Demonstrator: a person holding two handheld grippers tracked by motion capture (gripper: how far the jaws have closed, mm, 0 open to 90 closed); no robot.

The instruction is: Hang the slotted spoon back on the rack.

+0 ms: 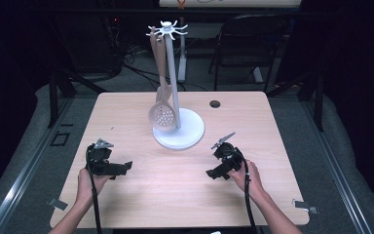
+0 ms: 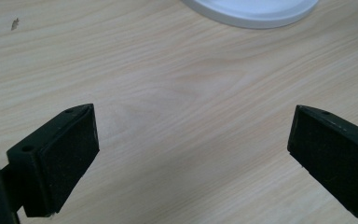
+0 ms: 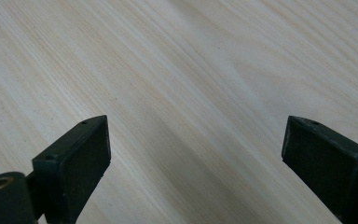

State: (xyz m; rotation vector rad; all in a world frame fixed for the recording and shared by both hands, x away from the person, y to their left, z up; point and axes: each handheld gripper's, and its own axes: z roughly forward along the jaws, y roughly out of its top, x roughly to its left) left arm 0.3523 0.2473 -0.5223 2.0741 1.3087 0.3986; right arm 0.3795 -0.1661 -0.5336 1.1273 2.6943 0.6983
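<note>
On the wooden table (image 1: 126, 117), a white utensil stand (image 1: 177, 129) holds a slotted spoon (image 1: 162, 114) hanging from its top hooks, presumably for easy reach. The left gripper (image 1: 121, 168) and right gripper (image 1: 213, 173) rest near the front edge, jaws wide and empty.

Standing at the table (image 1: 126, 112) centre: rack (image 1: 175, 87), skimmer (image 1: 162, 116) hanging against its left side. Resting lower left: left gripper (image 1: 125, 167). Resting lower right: right gripper (image 1: 211, 173). Sitting behind, upper right: chair (image 1: 246, 44).
</note>
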